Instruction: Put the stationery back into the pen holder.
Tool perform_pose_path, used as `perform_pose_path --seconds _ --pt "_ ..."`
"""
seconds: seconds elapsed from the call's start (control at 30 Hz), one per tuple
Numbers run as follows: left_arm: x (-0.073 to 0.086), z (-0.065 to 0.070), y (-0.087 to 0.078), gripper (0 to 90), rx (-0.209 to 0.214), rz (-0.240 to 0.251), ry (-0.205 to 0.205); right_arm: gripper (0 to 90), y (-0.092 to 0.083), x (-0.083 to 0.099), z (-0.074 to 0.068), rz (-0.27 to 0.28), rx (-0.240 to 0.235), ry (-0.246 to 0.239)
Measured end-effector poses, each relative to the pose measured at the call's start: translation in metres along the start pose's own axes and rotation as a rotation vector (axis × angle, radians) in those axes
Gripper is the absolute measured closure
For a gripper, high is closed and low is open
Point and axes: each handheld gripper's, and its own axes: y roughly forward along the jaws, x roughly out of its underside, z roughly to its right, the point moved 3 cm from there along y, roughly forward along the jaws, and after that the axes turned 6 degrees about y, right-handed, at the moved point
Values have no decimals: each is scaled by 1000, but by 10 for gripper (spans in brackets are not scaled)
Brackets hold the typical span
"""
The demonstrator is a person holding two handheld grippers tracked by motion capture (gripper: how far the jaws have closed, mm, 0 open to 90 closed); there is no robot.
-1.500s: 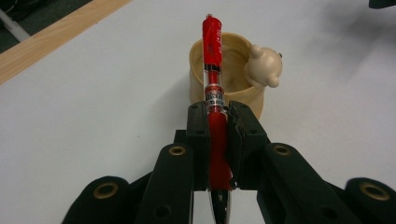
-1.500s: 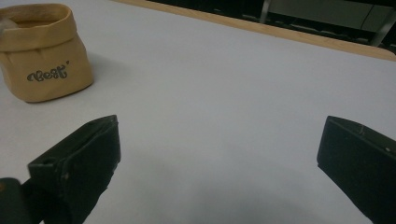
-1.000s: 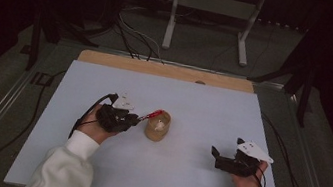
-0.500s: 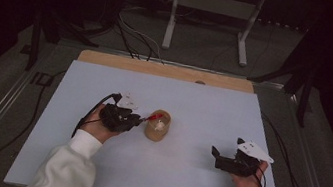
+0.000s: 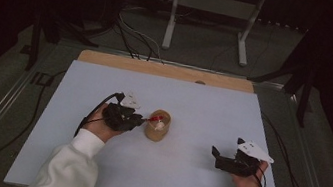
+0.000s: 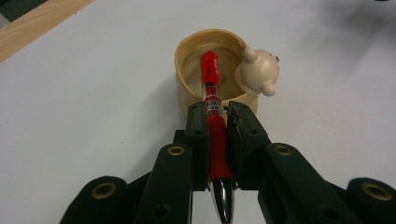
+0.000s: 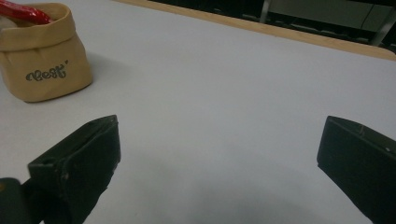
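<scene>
Moved: since a second ago the left gripper (image 5: 142, 118) has edged toward the tan pot (image 5: 157, 126), carrying the red pen's (image 5: 154, 118) far end from beside the rim to over the mouth; the right gripper (image 5: 215, 154) has not shifted.
Left gripper: clamped on the red pen (image 6: 212, 121) around its rubber grip, the silver tip pointing back toward the hand.
Right gripper: jaws spread wide with nothing between them, resting near the worktop's (image 5: 202, 109) right edge, well apart from the pot.
Pot: a small tan sack-shaped holder (image 6: 215, 70) with a bear figure (image 6: 259, 72) on its rim, standing upright near the middle of the worktop, slightly left of centre.
Key relation: the pot lies straight ahead of the left jaws, and the pen's long axis runs along the jaws toward the opening, its red cap already above the rim.
Judgement: the left hand is by far the nearer; the pen probably needs tipping cap-down before release.
Unclear: whether the cap touches the pot's inside wall.
</scene>
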Motion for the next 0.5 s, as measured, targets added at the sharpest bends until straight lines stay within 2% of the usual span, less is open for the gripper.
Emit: perform_pose_path --seconds 0.5 --pt "-8 -4 8 797 16 20 -21 0 0 0 0 -1 -2 0"
